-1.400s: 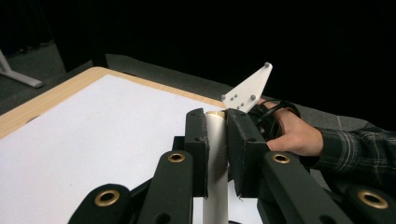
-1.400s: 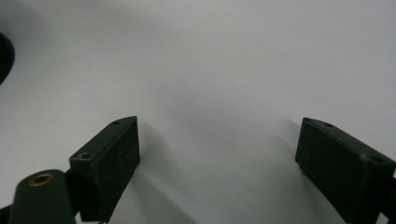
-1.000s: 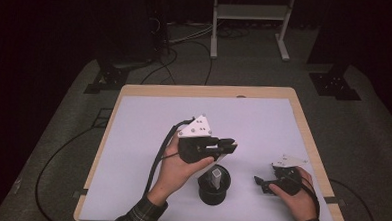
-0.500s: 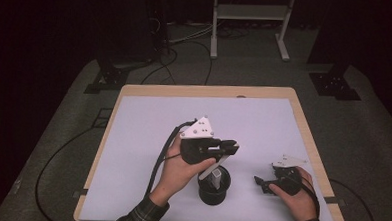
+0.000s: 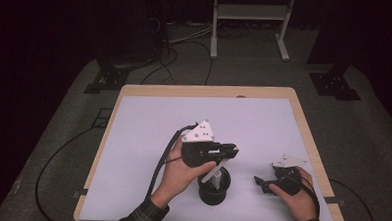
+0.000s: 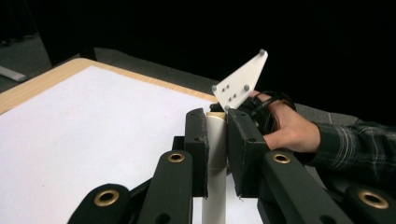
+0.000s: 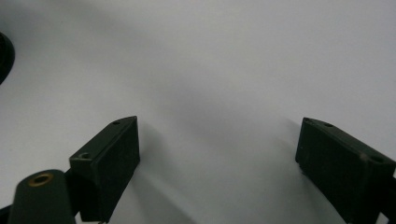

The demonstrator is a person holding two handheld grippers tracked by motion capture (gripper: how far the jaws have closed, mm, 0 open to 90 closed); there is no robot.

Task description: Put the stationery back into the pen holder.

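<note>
no text, label, brand, number or sign can be read in any of the views.
</note>
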